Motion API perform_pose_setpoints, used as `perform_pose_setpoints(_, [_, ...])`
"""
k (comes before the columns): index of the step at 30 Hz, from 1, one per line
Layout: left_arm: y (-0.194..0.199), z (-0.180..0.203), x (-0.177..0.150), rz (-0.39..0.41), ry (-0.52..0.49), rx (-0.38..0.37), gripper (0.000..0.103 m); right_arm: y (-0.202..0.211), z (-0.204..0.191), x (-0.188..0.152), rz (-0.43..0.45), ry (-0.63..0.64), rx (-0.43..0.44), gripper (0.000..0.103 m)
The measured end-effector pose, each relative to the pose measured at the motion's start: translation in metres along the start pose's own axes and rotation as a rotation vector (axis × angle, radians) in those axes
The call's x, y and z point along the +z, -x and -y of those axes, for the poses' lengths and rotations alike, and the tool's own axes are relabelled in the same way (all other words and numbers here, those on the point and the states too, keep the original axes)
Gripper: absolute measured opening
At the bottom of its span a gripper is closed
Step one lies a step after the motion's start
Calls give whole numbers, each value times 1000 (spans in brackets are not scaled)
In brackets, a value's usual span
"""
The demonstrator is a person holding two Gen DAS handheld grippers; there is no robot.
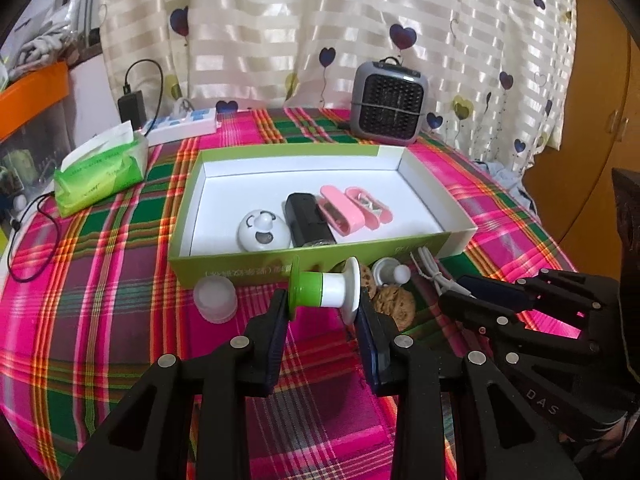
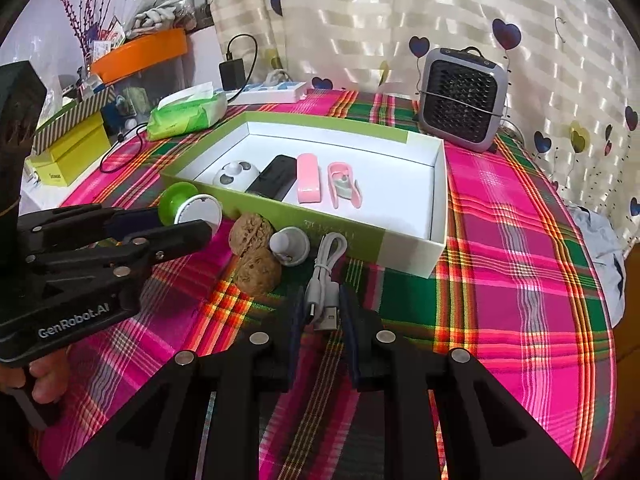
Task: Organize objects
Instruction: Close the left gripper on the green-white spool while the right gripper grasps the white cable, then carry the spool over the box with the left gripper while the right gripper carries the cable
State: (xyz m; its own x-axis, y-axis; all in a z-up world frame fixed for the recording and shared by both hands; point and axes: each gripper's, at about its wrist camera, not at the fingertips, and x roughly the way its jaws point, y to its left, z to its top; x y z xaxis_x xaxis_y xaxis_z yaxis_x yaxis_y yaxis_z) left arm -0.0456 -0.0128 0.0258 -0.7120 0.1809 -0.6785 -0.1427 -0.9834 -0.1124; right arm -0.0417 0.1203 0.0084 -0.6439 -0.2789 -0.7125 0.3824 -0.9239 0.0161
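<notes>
While my left gripper (image 1: 322, 312) clasps the green-and-white spool (image 1: 326, 290) end to end between its pads, my right gripper (image 2: 320, 320) stands clenched on the white USB cable (image 2: 324, 276). Just ahead of both lies the green-walled box (image 1: 256, 268), holding a white round gadget (image 1: 262, 232), a black case (image 1: 308, 220) and two pink pieces (image 1: 356, 210). Between the grippers rest two walnuts (image 2: 254, 252) and a small white cap (image 2: 290, 246).

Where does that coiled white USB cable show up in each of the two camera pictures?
Left wrist view: coiled white USB cable lies right of centre, before the green box's near wall.
Right wrist view: cable at centre, its plug end between the right gripper's fingers.
Shared landmark: grey square fan.
</notes>
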Motion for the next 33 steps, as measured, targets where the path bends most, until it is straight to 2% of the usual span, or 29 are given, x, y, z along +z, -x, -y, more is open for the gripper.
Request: perform_pose_setpoints(33, [19, 0, 4, 80, 20, -97, 30, 25, -3, 5, 101, -31, 69, 19])
